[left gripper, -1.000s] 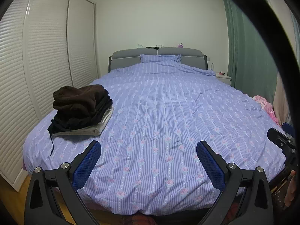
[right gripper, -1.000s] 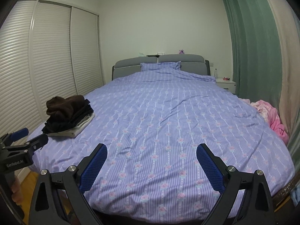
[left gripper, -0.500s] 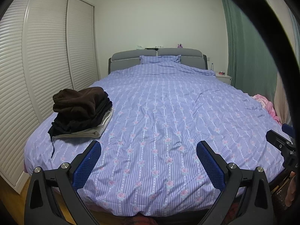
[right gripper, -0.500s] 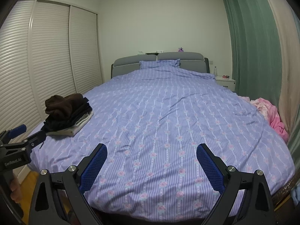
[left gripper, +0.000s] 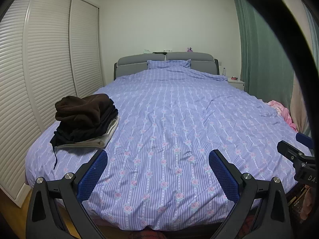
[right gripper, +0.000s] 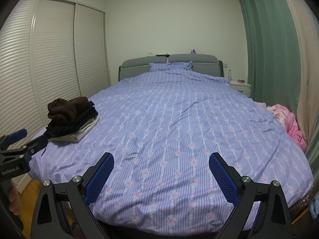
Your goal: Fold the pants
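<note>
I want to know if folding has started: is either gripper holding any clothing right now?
No: the left gripper and right gripper are both open and empty above the bedspread, away from the pile of clothes.

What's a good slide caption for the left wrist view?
Open left gripper hovers over a purple floral duvet, folded dark clothes stack at left.

A clothes stack (left gripper: 85,117) lies on the bed's (left gripper: 179,119) left side, pillow (left gripper: 169,63) behind.
</note>
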The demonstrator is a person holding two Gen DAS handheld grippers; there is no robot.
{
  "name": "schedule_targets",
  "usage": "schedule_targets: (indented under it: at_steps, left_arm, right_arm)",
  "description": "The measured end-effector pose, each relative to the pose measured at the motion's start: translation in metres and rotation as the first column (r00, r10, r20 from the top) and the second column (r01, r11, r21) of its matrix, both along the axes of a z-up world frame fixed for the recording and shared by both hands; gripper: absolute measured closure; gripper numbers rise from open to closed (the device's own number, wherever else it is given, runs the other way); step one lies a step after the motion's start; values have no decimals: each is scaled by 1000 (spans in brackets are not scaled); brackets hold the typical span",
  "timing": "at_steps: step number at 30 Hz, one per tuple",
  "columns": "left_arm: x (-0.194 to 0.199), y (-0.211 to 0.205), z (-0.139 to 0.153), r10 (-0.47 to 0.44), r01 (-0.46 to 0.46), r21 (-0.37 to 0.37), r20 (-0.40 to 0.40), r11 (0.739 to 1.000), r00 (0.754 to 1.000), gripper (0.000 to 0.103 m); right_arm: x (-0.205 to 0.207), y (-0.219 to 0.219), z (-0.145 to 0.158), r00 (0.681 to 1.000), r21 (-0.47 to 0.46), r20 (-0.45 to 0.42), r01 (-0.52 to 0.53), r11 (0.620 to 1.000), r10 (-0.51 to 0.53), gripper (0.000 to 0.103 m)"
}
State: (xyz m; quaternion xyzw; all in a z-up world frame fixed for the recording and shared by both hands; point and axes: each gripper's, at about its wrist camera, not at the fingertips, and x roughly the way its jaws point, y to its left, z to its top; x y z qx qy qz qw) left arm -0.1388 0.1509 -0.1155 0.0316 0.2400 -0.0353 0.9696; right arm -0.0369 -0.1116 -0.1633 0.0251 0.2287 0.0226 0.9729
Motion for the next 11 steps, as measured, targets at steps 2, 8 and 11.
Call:
schedule_targets:
  at_steps: [2,8,11]
  left_arm:
    - [1,0,-1,2,-2,0,-2,1000,1000,0]
    - [4,2,-3,5,-5,3,-12,1000,1000,0]
    - [5,2,-3,14,-14,5,-14,1000,1000,0]
  right_arm:
    - [2,-1,-2,1000,-3,-4,-3,1000,3,6]
    - [4,-1,-4,1000,-6,-9,-11,1000,11,6]
    - [6,0,-5,1000,-10,-13,-14,1000,14,6]
